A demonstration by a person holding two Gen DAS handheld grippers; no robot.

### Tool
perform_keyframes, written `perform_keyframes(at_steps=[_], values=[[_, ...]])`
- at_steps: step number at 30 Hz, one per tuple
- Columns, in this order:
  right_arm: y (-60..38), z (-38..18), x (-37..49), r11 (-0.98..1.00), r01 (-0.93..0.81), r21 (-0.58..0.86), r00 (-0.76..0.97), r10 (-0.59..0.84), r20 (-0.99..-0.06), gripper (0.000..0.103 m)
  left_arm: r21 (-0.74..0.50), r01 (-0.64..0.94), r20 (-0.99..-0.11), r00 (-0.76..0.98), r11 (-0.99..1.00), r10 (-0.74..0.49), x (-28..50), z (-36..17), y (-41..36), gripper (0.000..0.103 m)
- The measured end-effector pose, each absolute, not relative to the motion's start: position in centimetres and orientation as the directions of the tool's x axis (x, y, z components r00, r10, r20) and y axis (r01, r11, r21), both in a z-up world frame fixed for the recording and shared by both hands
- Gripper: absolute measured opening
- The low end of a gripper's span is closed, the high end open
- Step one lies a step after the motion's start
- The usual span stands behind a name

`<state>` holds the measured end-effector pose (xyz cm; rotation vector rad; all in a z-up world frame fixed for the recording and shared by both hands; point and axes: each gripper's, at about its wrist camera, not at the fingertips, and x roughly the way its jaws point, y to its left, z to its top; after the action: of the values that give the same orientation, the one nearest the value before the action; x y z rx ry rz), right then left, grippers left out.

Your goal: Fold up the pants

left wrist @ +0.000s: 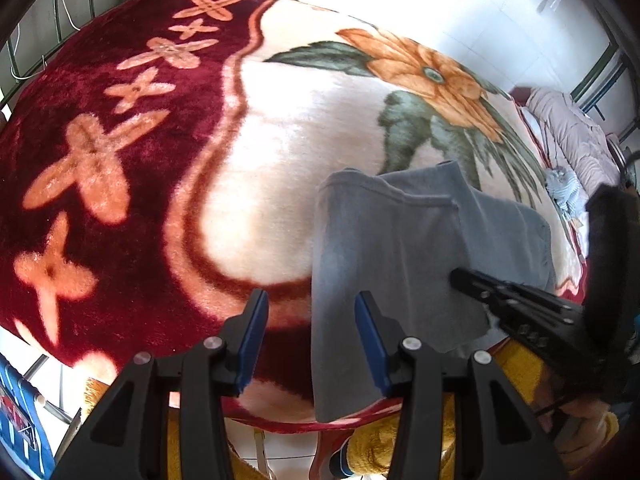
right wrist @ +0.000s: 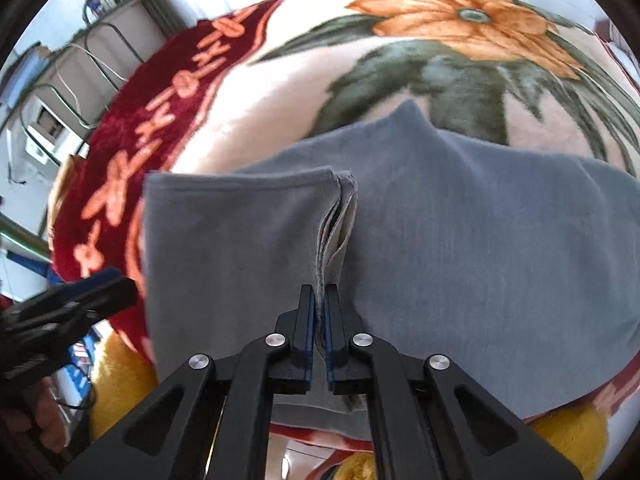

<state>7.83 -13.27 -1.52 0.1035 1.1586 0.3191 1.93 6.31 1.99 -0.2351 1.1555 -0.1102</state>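
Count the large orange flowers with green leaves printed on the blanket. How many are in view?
1. The single large orange flower sits on the blanket's cream area, beyond the grey pants. More may lie outside the views or under the pants.

Pants (right wrist: 460, 240) lie on blanket (left wrist: 280, 160), at its near edge, twd the right side. Stacked cloth edges run down the pants' middle; right tool (right wrist: 319, 304) sits at their near end, jaws closed on those edges. Left tool (left wrist: 311, 312) hangs over the pants' left edge, jaws apart: one finger over blanket, other over pants. Jacket (left wrist: 568, 128) lies far right, behind the pants. Bed rail (right wrist: 100, 52) stands beyond blanket's far-left edge.
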Motion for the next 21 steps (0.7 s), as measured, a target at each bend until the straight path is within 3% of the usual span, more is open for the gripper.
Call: perform_keyframes(at_steps=[7, 12, 21], values=[[-15.4, 3.7, 6.5, 0.929, -0.169, 0.329, 0.444, 0.369, -0.816, 0.005, -0.239, -0.040, -0.888, 0.412, 0.970, -0.202, 2.0, 2.4, 6.5, 0.047], [-18.0, 8.0, 5.7, 0.938, -0.147, 0.314, 0.527, 0.343, -0.778, 0.005, -0.233, -0.040, -0.887, 0.418, 0.972, -0.196, 2.1, 2.6, 6.4, 0.047], [-24.9, 10.9, 5.1, 0.949, -0.035, 0.314, 0.606, 0.270, -0.748, 0.005, -0.200, 0.001, -0.890, 0.418, 0.980, -0.182, 2.6, 3.0, 4.8, 0.047]])
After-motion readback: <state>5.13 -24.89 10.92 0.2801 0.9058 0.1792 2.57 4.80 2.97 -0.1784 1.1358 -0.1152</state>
